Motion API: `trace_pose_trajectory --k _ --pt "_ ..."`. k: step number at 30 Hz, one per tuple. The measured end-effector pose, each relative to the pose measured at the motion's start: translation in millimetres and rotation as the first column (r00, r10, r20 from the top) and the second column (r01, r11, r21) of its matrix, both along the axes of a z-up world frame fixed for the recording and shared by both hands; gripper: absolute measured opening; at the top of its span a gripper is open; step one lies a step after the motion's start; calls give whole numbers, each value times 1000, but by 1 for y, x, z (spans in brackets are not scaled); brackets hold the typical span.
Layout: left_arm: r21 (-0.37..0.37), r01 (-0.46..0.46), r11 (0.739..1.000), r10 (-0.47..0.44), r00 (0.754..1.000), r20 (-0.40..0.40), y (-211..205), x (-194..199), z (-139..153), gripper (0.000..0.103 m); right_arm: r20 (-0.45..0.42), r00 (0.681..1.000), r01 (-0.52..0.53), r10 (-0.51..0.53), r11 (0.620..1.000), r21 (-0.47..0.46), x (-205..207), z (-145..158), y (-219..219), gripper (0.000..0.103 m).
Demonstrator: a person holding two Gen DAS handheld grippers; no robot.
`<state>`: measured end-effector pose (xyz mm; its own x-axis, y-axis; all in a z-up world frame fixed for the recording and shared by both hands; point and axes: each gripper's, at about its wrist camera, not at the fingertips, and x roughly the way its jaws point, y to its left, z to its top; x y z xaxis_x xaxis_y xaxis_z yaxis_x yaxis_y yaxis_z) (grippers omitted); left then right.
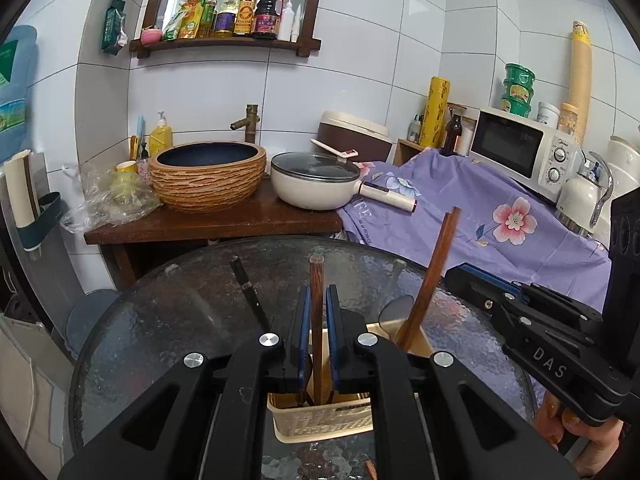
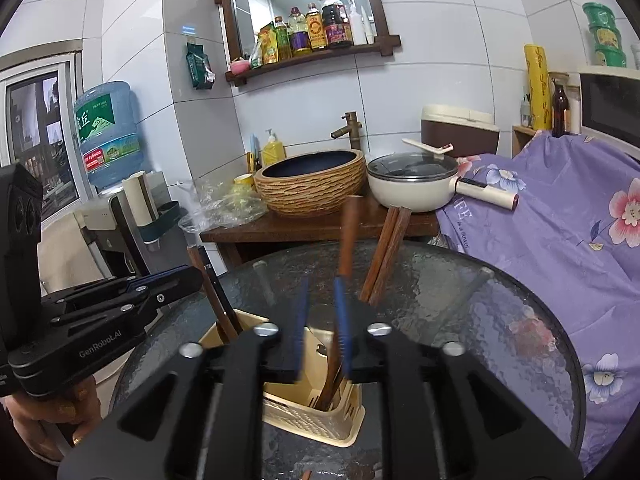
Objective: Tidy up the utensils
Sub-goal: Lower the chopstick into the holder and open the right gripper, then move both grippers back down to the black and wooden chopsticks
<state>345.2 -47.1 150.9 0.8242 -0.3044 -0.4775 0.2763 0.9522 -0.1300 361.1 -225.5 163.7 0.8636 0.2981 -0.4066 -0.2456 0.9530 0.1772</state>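
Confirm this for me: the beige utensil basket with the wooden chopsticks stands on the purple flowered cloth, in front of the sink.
Not quite. The beige utensil basket with the wooden chopsticks stands on the round glass table, not on the purple flowered cloth, which lies off to the right. The right wrist view shows it. The rest holds.

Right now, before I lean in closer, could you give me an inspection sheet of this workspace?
Surface: round glass table, textured, no spills seen.
Job's things: beige utensil holder on the table; wooden chopsticks and a black-handled utensil standing in it.
Clutter: crumpled plastic bag on the wooden counter.
Grippers: left gripper brackets an upright chopstick, grip unclear; right gripper open, a wooden handle beside one pad.
Cables: nothing seen.
Surroundings: basin sink, lidded pan, microwave, floral cloth, shelf of bottles.
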Motion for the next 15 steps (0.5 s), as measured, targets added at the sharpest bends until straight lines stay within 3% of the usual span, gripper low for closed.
trace_pose_trajectory --k 1,2,3,5,7,9,12,15 --pt "13 -6 1000 6 1000 17 0 -4 1 15 14 1000 5 -5 1000 7 -4 0 -1 45" --pt "26 -12 1000 11 999 38 0 -10 2 26 27 1000 14 -15 1000 18 -9 0 -4 60" --pt "30 -17 999 15 999 52 1 -14 3 40 33 999 30 -30 999 25 -16 0 -6 60" --pt "14 -33 999 31 996 82 7 -25 4 55 22 999 33 -34 999 26 -26 -2 -7 60" --pt "-8 -49 999 50 995 89 16 -35 1 59 20 999 25 -26 999 45 -36 -5 -9 61" --pt "-19 -67 998 68 994 82 24 -42 -4 73 1 1000 30 -30 999 45 -46 -10 -11 63" --pt "-22 -95 995 96 994 56 38 -52 -19 84 -42 999 17 -15 999 42 -59 -23 -11 66" --pt "-3 -116 993 116 993 19 47 -61 -39 91 -88 996 6 -7 1000 -8 -71 -42 -5 66"
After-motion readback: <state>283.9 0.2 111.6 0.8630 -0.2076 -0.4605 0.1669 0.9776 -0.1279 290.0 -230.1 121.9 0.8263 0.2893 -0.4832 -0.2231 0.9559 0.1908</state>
